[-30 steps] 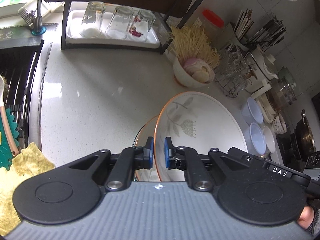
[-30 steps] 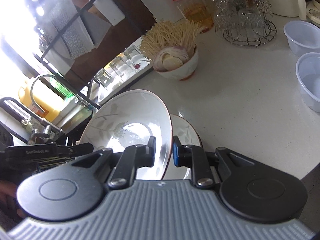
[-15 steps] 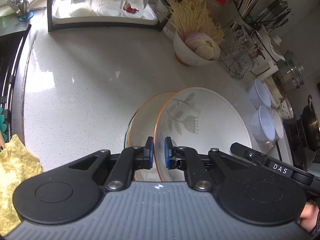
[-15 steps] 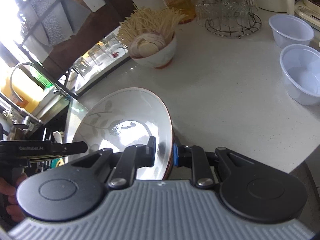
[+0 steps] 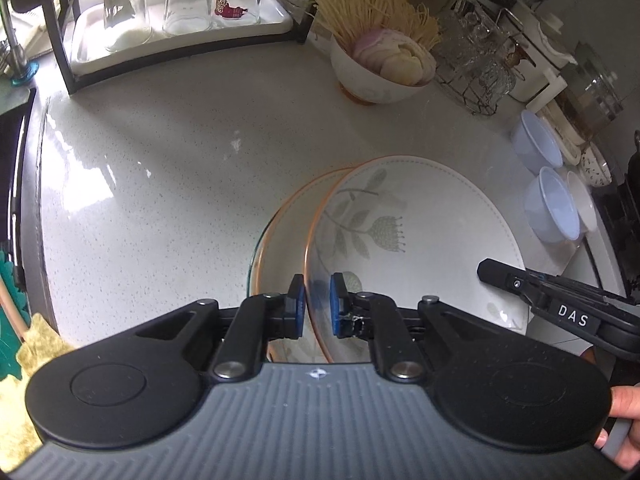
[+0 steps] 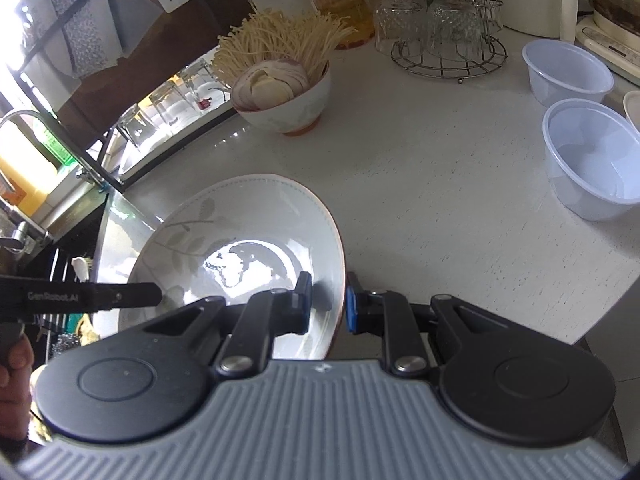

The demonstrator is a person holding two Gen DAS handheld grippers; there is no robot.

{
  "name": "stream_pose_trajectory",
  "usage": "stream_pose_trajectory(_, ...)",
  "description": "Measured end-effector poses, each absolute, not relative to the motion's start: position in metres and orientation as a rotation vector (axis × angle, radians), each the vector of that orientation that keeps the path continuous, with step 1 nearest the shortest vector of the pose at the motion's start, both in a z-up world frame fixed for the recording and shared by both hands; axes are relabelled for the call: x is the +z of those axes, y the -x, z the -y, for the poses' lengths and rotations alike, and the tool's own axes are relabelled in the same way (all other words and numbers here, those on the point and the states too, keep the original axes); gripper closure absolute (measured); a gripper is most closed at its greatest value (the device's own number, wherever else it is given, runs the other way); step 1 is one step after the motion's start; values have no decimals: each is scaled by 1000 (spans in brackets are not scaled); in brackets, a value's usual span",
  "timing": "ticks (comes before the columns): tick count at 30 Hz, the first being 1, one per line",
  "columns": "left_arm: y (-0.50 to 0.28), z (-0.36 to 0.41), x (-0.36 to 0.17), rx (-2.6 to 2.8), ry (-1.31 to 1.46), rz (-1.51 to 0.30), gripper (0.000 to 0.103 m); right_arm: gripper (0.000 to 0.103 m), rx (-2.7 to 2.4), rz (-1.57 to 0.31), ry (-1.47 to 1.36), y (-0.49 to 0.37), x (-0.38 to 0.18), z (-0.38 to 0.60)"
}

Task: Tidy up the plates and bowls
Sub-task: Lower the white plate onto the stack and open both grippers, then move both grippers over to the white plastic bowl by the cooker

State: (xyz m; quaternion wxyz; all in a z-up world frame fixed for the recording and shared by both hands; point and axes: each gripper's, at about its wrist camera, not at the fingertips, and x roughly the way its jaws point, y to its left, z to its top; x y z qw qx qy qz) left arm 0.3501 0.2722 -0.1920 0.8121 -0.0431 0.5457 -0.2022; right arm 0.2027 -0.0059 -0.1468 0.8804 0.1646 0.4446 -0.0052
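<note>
Both grippers hold one white floral plate [image 5: 416,224] with an orange rim. My left gripper [image 5: 317,307] is shut on its near left rim. My right gripper [image 6: 326,303] is shut on its right rim, where the plate [image 6: 240,252] shows tilted. Under it in the left wrist view lies a second orange-rimmed plate [image 5: 280,236] on the white counter [image 5: 160,184]; in the right wrist view it is hidden. The right gripper's body [image 5: 560,304] shows at the plate's right edge.
A bowl of enoki and sliced roots [image 5: 380,68] stands behind. A tray of upturned glasses [image 5: 176,4] sits on a rack at back left. Clear plastic bowls [image 6: 592,156] and a wire glass rack [image 6: 444,36] are on the right. The sink [image 5: 12,184] is at left.
Both grippers have carried the floral plate down and over the second plate, which now lies almost fully covered beneath it. The counter has come closer.
</note>
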Motion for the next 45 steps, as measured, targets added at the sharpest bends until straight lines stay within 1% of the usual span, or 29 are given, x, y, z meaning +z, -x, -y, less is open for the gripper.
stream_pose_trajectory(7,-353,-274,-191,-401,48,-1187,89,82,0,-955,-366,-204,-154,0)
stream_pose_trajectory(14,-354,-279,-192,-395,74,-1207,88,81,-4,-962,-378,-208,-156,-2)
stream_pose_trajectory(17,-358,-283,-191,-393,126,-1235,82,80,-2,-973,-387,-210,-158,-3)
stream_pose_trajectory(19,-359,-284,-187,-405,136,-1241,72,80,-3,-980,-365,-211,-159,-5)
stream_pose_trajectory(20,-360,-284,-186,-417,138,-1242,62,80,-5,-983,-362,-212,-159,-6)
stream_pose_trajectory(21,-360,-283,-185,-427,146,-1245,55,80,-7,-988,-365,-213,-160,-6)
stream_pose_trajectory(23,-359,-280,-182,-431,130,-1253,54,79,-11,-993,-366,-215,-160,-7)
stream_pose_trajectory(27,-359,-283,-175,-425,103,-1251,49,78,-23,-997,-380,-219,-160,-7)
stream_pose_trajectory(32,-363,-293,-164,-432,101,-1212,49,78,-54,-997,-361,-222,-155,-9)
stream_pose_trajectory(37,-367,-295,-147,-445,113,-1151,49,78,-90,-933,-343,-221,-137,-9)
stream_pose_trajectory(45,-373,-282,-103,-493,97,-970,49,78,-128,-796,-292,-216,-90,-7)
